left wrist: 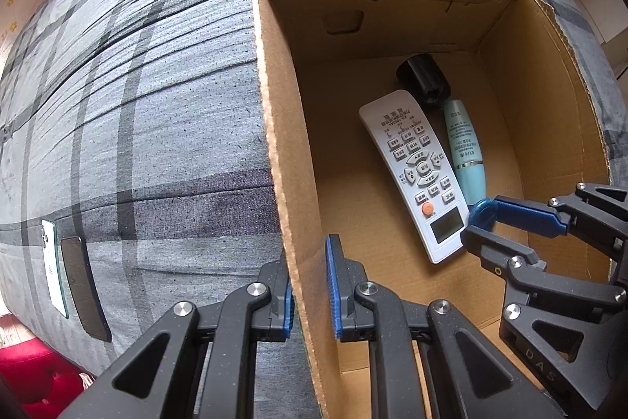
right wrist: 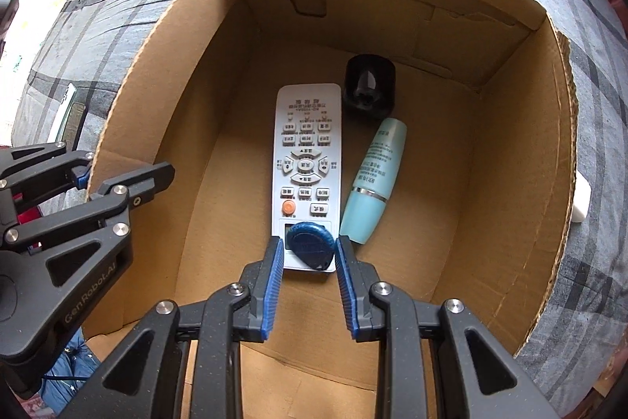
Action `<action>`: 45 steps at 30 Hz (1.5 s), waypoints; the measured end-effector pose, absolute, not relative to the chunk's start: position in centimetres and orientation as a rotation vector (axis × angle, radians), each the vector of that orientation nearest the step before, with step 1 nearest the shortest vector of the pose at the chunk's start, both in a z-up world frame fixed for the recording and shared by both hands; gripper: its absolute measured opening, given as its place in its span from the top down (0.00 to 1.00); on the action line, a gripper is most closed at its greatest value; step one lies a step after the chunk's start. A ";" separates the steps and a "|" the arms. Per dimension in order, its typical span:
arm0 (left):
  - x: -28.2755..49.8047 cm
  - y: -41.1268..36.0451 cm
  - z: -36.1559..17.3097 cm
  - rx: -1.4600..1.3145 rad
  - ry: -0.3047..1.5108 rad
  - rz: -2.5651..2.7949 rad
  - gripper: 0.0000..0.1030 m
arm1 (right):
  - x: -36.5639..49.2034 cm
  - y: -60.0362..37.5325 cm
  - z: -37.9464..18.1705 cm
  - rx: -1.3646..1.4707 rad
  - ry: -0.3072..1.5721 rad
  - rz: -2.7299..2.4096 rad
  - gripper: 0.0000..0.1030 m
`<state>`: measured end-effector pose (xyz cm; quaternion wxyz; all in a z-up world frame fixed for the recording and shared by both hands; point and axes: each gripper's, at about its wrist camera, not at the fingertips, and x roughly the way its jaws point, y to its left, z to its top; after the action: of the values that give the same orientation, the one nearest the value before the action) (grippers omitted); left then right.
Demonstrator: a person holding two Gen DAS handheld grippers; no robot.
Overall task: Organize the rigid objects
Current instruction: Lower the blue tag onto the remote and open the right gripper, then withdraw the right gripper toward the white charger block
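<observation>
While the left gripper [left wrist: 310,287] is clamped on the left wall of the cardboard box [left wrist: 274,144], one finger is seen outside that wall and one inside it, the card pinched between the blue pads. The box is set on a grey checked cloth [left wrist: 157,105].

Inside the box, three things are laid on the floor ahead of the right gripper [right wrist: 310,281]. A white remote control [right wrist: 306,160] lies lengthwise, its display end nearest the fingertips. Just to its right a pale turquoise bottle [right wrist: 373,183] is laid slanting, touching or nearly touching the remote's edge. Beyond both, near the far wall, a black cylindrical object [right wrist: 369,85] is seen with its open end turned towards the camera.

A blue teardrop-shaped tag [right wrist: 310,246] is seen between the right gripper's fingertips, over the remote's display end. The jaws are held narrowly apart, a gap being visible on each side of the tag, so the pads are not pressed on it. Whether the tag rests on the remote cannot be told.

Outside the box, to the left of the left gripper, two phones [left wrist: 74,277] are laid side by side on the cloth, one white and one dark.
</observation>
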<state>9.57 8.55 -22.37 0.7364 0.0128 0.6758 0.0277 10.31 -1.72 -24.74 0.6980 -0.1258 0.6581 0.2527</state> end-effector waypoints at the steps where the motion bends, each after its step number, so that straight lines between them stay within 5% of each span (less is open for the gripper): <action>1: 9.6 8.6 -22.4 0.028 1.485 0.061 0.86 | 10.4 -1.5 -24.8 -0.281 1.466 0.563 0.68; 23: 9.6 8.7 -22.4 0.036 1.483 0.065 0.86 | 11.1 -3.2 -20.0 -0.260 1.357 0.514 0.39; 36: 9.6 8.4 -22.1 0.047 1.481 0.067 0.86 | 12.0 -6.4 -16.1 -0.185 1.282 0.470 0.02; 45: 9.6 8.3 -22.1 0.046 1.481 0.068 0.86 | 13.4 -10.5 -14.7 -0.163 1.232 0.382 0.01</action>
<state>9.59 8.33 -22.08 0.7374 0.0208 0.6745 0.0309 13.44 -10.54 -14.67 0.7962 -0.0758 0.5734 0.1777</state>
